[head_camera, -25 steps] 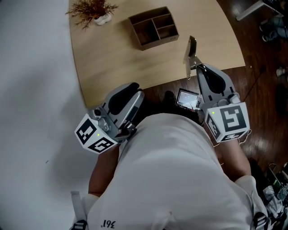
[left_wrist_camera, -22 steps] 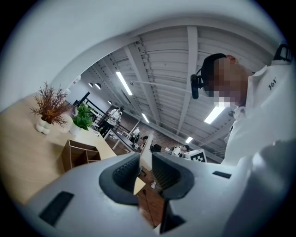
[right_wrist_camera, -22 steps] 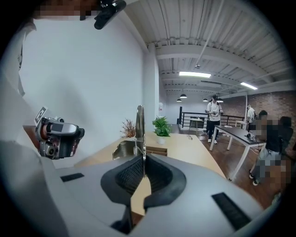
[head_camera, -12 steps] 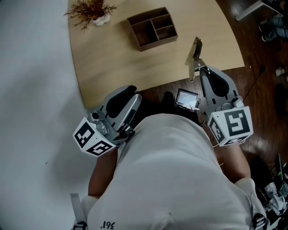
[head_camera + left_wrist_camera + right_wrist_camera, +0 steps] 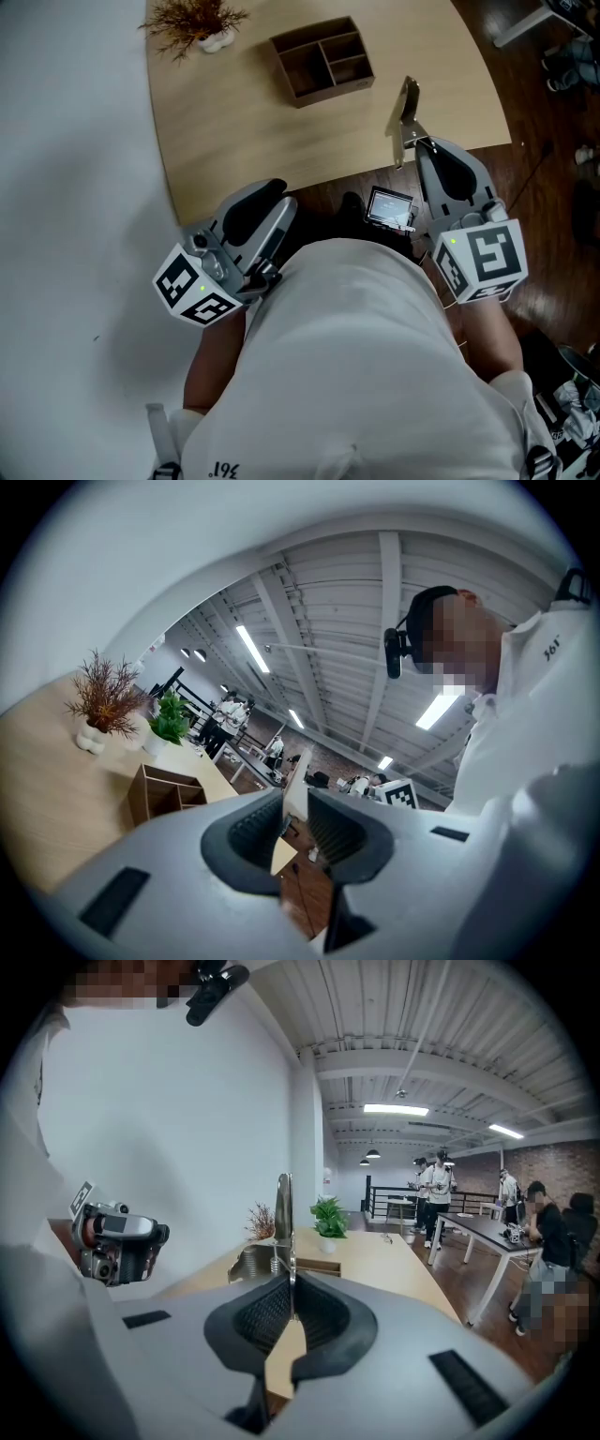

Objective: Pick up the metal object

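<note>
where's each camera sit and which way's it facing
Head view: on the head, steeply down at table; torso, left hand-held gripper, right hand-held gripper show.
Left gripper view: on left hand-held gripper, across table; its open jaws, torso.
Right gripper view: on right hand-held gripper, along table; jaws clamping metal object.
Shared: head and right views show the metal object.

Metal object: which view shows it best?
Head view: the metal object shows its whole outline, sticking out from the right gripper over the table edge. The right gripper view shows it edge-on between the clamped jaws; the left gripper view shows nothing certain of it.
</note>
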The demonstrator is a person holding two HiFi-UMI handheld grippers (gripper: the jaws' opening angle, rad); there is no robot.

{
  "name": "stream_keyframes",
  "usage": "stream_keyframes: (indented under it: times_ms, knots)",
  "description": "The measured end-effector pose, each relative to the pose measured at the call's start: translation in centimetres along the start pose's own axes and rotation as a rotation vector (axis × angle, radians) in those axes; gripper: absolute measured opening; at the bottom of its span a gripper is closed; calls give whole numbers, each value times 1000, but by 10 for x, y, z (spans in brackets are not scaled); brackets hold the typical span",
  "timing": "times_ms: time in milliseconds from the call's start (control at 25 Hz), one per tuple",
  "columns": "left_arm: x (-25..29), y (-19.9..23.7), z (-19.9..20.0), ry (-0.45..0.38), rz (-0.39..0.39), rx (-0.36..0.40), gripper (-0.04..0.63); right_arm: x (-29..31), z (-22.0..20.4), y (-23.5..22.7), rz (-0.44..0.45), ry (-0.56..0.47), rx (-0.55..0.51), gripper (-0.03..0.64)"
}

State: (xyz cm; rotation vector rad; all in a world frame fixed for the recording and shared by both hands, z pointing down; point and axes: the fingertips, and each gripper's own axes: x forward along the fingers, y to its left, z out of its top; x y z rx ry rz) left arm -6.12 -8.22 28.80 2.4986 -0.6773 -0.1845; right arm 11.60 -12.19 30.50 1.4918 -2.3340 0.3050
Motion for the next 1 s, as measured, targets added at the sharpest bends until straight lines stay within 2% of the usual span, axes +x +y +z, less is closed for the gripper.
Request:
stream_keyframes:
  times_ms: [1000]
  knots:
    - [-1,10,5,-8,8,0,60,22,7,5,25,0,-24,6]
